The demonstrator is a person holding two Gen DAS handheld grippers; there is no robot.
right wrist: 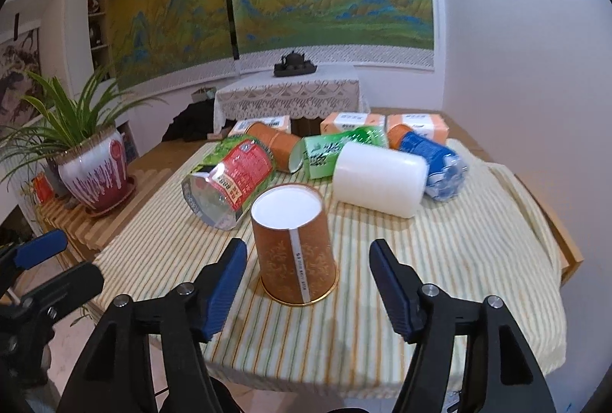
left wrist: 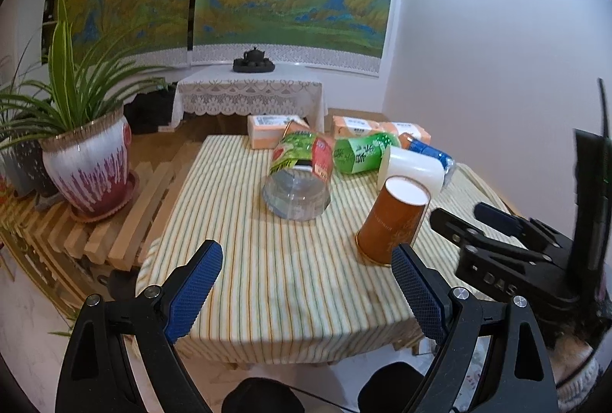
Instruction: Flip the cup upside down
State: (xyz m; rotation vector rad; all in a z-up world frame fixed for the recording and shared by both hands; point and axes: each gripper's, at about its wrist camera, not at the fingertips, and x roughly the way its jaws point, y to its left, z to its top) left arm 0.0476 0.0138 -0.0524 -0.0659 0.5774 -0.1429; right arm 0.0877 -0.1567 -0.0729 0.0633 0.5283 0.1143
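Cup (right wrist: pixel 294 252) upside down on striped cloth (right wrist: pixel 440 260), between spread right fingers (right wrist: pixel 225 283) (left fingers (left wrist: pixel 195 290) likewise apart).

Low table (right wrist: pixel 382 317) under a striped cloth (right wrist: pixel 440 260), bearing 1 orange cup (right wrist: pixel 294 256) mouth-down near the front, a white cylinder (right wrist: pixel 378 179) lying behind it, toppled bottles (right wrist: pixel 229 183) beyond, tissue packs (right wrist: pixel 352 124) farthest back.

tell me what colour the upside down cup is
Orange-brown cup with a faint gold pattern; clearest in the right wrist view.
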